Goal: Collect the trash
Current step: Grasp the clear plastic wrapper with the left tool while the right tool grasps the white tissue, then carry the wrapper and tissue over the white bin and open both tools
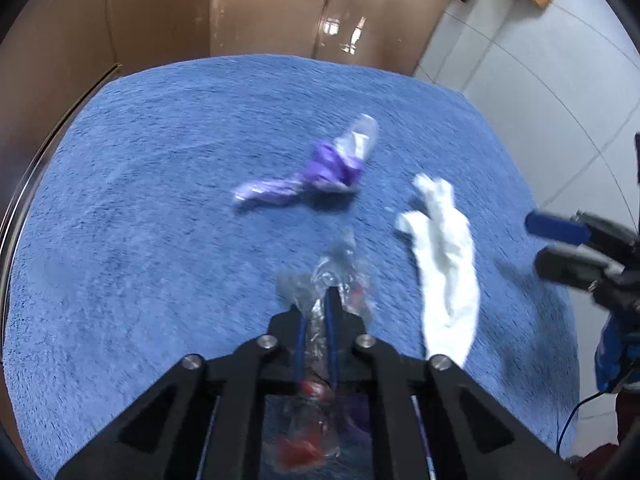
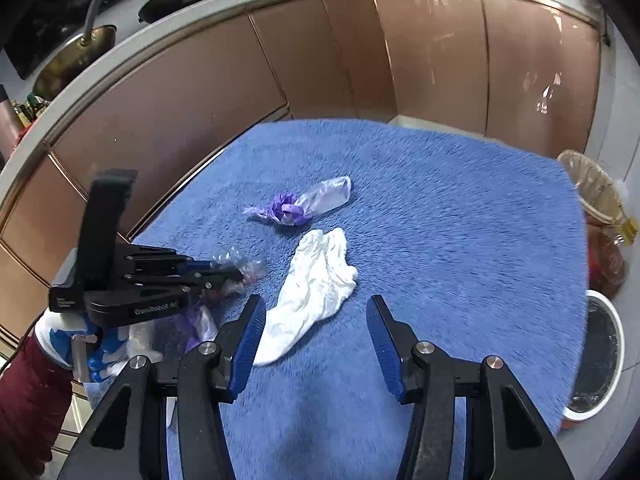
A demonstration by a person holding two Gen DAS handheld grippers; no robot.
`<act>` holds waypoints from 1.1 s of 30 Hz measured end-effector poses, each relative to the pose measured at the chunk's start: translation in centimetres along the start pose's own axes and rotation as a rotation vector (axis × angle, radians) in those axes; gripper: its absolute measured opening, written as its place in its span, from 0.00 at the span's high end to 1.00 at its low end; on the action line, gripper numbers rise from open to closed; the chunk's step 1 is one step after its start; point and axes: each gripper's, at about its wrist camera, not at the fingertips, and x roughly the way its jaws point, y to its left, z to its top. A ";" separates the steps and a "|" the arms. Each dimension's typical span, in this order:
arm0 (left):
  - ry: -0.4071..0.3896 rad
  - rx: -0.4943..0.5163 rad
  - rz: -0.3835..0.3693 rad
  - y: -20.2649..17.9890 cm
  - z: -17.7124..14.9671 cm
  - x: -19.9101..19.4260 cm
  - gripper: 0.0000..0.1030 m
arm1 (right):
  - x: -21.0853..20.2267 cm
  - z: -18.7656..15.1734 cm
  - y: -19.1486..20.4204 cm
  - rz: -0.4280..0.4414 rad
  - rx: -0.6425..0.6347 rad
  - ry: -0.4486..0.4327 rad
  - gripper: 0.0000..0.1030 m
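Left wrist view: left gripper (image 1: 316,316), jaws clamped on a crumpled clear plastic wrapper with red print (image 1: 332,280), held over the blue shaggy rug (image 1: 160,200).
Item in hand: one piece of trash gripped, apparently lifted, awaiting disposal. Right gripper (image 2: 316,340): jaws wide apart, holding nothing, poised just short of a limp white cloth-like glove (image 2: 316,292) lying on the rug. Farther off lies a purple-and-clear plastic wrapper (image 2: 300,206), untouched. Round white bin (image 2: 600,360) sits past the rug's right edge. Next move, by judgement: carry the held wrapper to the bin; right jaws descend and close on the glove's bunched middle.
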 end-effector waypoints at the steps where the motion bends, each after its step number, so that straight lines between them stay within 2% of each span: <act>1: -0.010 -0.014 0.012 0.6 0.1 0.0 0.95 | 0.7 0.2 0.0 0.002 0.000 0.010 0.52; 5: -0.043 -0.081 0.027 3.0 0.5 -0.4 0.96 | 3.2 0.5 -0.1 0.007 0.000 0.049 0.52; 12: -0.112 -0.175 0.001 5.8 0.3 -2.8 0.96 | 6.2 0.3 0.0 0.006 0.005 0.101 0.52; 14: -0.127 -0.192 -0.004 6.2 0.1 -3.5 0.96 | 6.4 0.1 0.3 -0.018 -0.007 0.100 0.59; 16: -0.140 -0.201 0.000 6.2 -0.6 -4.6 0.96 | 6.4 0.1 0.4 -0.021 -0.009 0.099 0.78; 19: -0.160 -0.211 0.006 5.9 -0.6 -5.6 0.96 | 5.5 -0.1 0.5 -0.030 -0.012 0.089 0.86; 26: -0.229 -0.207 0.027 5.1 -1.0 -10.0 0.96 | 1.1 -0.6 1.0 -0.062 -0.032 0.029 0.87; 33: -0.322 -0.181 0.048 2.6 -1.6 -16.4 0.96 | -5.5 -1.2 2.2 -0.084 -0.045 -0.077 0.87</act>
